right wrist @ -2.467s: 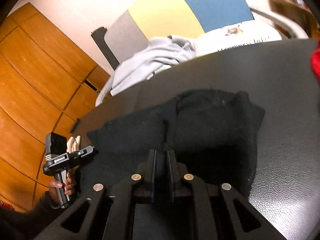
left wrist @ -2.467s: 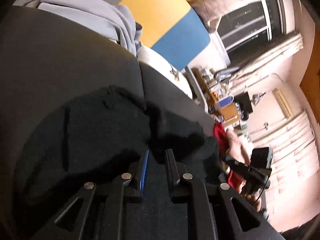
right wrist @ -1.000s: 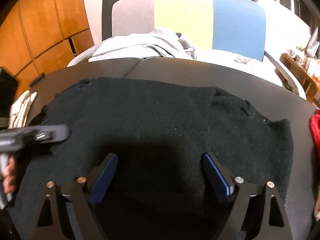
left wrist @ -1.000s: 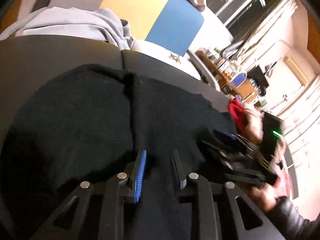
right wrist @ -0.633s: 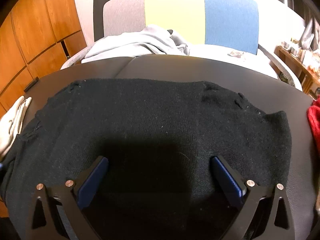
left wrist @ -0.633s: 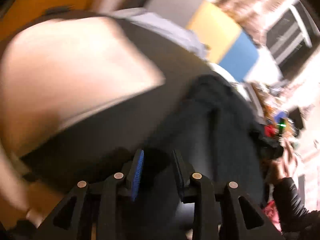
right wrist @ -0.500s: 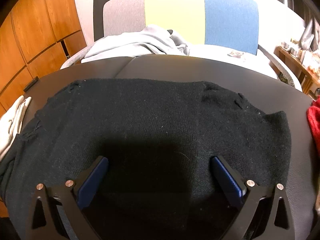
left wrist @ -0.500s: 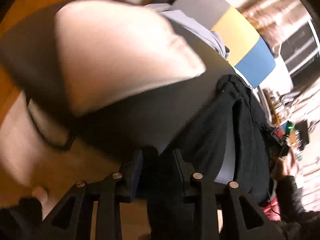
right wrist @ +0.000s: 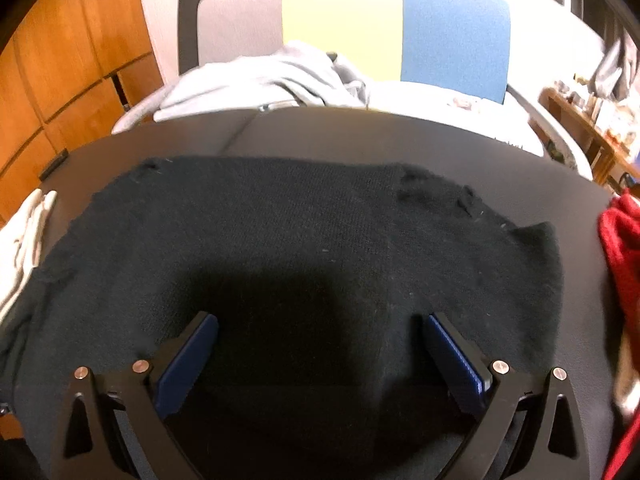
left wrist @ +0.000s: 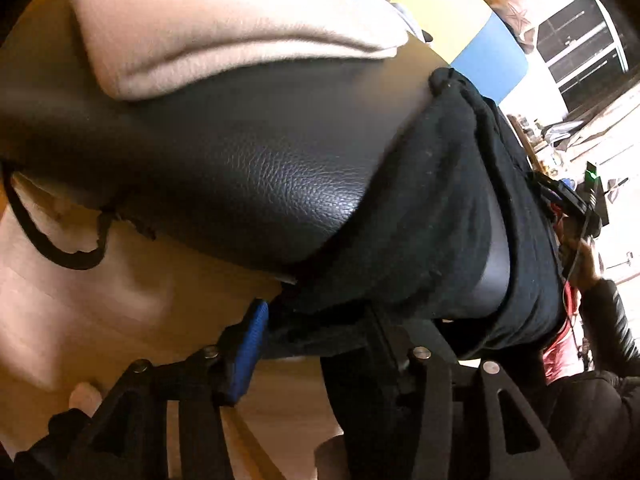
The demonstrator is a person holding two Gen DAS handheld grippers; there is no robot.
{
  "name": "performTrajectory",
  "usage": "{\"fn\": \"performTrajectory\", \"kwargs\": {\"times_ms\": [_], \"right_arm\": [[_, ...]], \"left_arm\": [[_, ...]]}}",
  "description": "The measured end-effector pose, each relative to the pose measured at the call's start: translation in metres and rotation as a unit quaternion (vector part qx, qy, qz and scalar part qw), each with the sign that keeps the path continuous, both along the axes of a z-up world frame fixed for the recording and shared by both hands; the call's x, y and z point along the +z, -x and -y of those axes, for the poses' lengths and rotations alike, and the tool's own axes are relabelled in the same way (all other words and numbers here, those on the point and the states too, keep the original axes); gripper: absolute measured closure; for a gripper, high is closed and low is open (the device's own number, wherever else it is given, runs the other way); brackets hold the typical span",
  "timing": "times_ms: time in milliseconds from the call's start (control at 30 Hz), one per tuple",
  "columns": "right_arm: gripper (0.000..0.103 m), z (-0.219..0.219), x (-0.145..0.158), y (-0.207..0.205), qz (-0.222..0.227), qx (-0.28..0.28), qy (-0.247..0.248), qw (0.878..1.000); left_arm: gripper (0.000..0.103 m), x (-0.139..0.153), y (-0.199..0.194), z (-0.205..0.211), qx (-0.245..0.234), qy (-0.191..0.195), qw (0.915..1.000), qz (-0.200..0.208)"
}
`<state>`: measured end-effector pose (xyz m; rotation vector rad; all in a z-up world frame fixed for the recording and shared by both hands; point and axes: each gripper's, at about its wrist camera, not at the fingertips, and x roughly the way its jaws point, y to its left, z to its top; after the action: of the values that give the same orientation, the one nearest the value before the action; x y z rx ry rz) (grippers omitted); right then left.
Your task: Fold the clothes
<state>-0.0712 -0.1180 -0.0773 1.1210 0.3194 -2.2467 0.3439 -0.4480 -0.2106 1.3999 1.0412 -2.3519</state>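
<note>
A black knit garment [right wrist: 304, 240] lies spread flat on the dark leather table [right wrist: 360, 132]. My right gripper [right wrist: 320, 344] hovers over its near middle, jaws wide open and empty. In the left wrist view the same black garment [left wrist: 436, 216] hangs over the table's left edge [left wrist: 256, 168]. My left gripper [left wrist: 316, 320] is below that edge and shut on the hanging end of the garment. The right gripper [left wrist: 568, 204] shows small at the far right of that view.
A folded cream garment [left wrist: 224, 24] sits at the table's left end, also in the right wrist view [right wrist: 24, 240]. A red garment [right wrist: 620, 248] lies at the right edge. A grey garment [right wrist: 272, 80] lies on a chair [right wrist: 392, 20] behind the table. Wooden cabinets [right wrist: 60, 72] stand left.
The right gripper let go and opened wide, then stayed over the garment. The left gripper swung left and down past the table's edge, still holding the garment's end.
</note>
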Motion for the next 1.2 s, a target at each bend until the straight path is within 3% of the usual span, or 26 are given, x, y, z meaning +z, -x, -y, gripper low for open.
{"fn": "performTrajectory", "kwargs": {"times_ms": [100, 167, 200, 233, 333, 467, 633, 700, 767, 800, 867, 933, 967, 1000, 1067, 1133, 1200], "right_arm": [[0.0, -0.001, 0.015, -0.024, -0.021, 0.023, 0.011, 0.999], [0.0, -0.001, 0.017, -0.041, -0.03, 0.036, 0.007, 0.999], [0.0, -0.001, 0.017, -0.048, -0.034, 0.04, 0.003, 0.999], [0.0, -0.001, 0.017, -0.056, -0.039, 0.045, -0.001, 0.998], [0.0, -0.002, 0.013, -0.077, -0.05, 0.057, -0.015, 0.997], [0.0, -0.007, -0.006, -0.084, -0.031, 0.056, -0.021, 0.998], [0.0, -0.016, -0.018, -0.083, -0.007, 0.044, 0.007, 0.999], [0.0, -0.018, -0.02, -0.082, 0.0, 0.044, 0.013, 0.999], [0.0, -0.018, -0.021, -0.084, -0.001, 0.045, 0.015, 0.999], [0.0, -0.019, -0.022, -0.084, -0.001, 0.046, 0.016, 0.999], [0.0, -0.02, -0.023, -0.085, -0.004, 0.046, 0.02, 0.999], [0.0, -0.022, -0.022, -0.084, -0.004, 0.047, 0.027, 0.999], [0.0, -0.023, -0.021, -0.082, -0.003, 0.047, 0.031, 0.998], [0.0, -0.025, -0.02, -0.081, -0.001, 0.048, 0.037, 0.998], [0.0, -0.027, -0.02, -0.078, 0.003, 0.048, 0.045, 0.998], [0.0, -0.029, -0.02, -0.079, 0.004, 0.049, 0.048, 0.998], [0.0, -0.029, -0.02, -0.08, 0.003, 0.049, 0.048, 0.998]], "left_arm": [[0.056, -0.013, 0.009, 0.001, -0.016, -0.031, 0.9994, 0.002], [0.073, -0.016, 0.012, -0.004, -0.02, -0.063, 0.9978, -0.003], [0.091, -0.013, 0.009, -0.003, -0.019, -0.082, 0.9963, -0.014], [0.097, -0.008, 0.006, -0.001, -0.016, -0.102, 0.9943, -0.027], [0.099, 0.023, -0.012, 0.014, 0.019, -0.138, 0.9857, -0.095], [0.102, 0.097, -0.047, 0.056, 0.124, -0.102, 0.9612, -0.224], [0.102, 0.186, -0.029, 0.093, 0.164, -0.002, 0.9392, -0.302], [0.102, 0.209, -0.006, 0.098, 0.142, 0.014, 0.9454, -0.293], [0.096, 0.223, 0.012, 0.095, 0.115, 0.017, 0.9527, -0.281], [0.086, 0.218, 0.013, 0.09, 0.105, 0.013, 0.9599, -0.26], [0.082, 0.198, 0.01, 0.08, 0.093, -0.005, 0.9717, -0.217], [0.076, 0.161, -0.009, 0.068, 0.11, -0.055, 0.9735, -0.192], [0.075, 0.139, -0.023, 0.062, 0.131, -0.088, 0.9698, -0.186], [0.073, 0.116, -0.042, 0.057, 0.161, -0.132, 0.9603, -0.185], [0.068, 0.072, -0.079, 0.048, 0.228, -0.219, 0.9299, -0.188], [0.051, 0.034, -0.11, 0.039, 0.287, -0.268, 0.9002, -0.188], [0.041, 0.002, -0.132, 0.03, 0.334, -0.309, 0.8702, -0.188]]}}
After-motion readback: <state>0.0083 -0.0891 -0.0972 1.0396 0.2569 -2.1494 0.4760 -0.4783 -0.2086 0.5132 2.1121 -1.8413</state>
